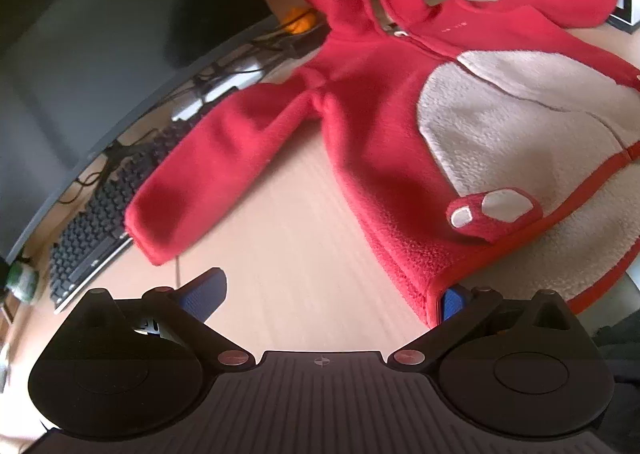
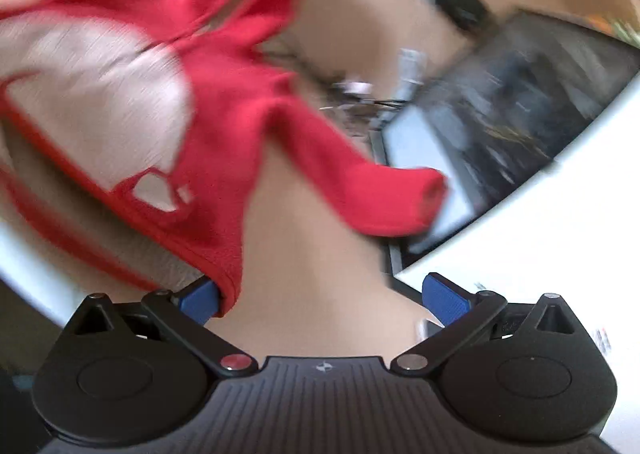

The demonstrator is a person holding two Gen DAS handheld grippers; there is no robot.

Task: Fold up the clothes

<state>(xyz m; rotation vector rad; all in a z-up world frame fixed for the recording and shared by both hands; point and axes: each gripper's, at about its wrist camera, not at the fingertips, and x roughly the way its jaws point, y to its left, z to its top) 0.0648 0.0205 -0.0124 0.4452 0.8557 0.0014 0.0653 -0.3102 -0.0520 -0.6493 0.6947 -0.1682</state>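
Observation:
A small red fleece hoodie (image 1: 372,126) with a cream belly panel lies spread face up on the wooden desk (image 1: 288,238), hood toward the far side. Its left sleeve (image 1: 208,170) stretches toward the keyboard. My left gripper (image 1: 328,298) is open, low over the desk; its right blue pad (image 1: 452,302) touches the hoodie's bottom hem corner. In the blurred right wrist view the same hoodie (image 2: 224,126) shows with its other sleeve (image 2: 380,198) pointing right. My right gripper (image 2: 324,298) is open, its left blue pad (image 2: 200,300) against the hem corner.
A black keyboard (image 1: 100,222) and a dark monitor (image 1: 100,34) stand at the left with cables and an orange object (image 1: 300,20) behind the hoodie. A laptop (image 2: 500,126) and a white surface (image 2: 540,238) lie at the right of the right wrist view.

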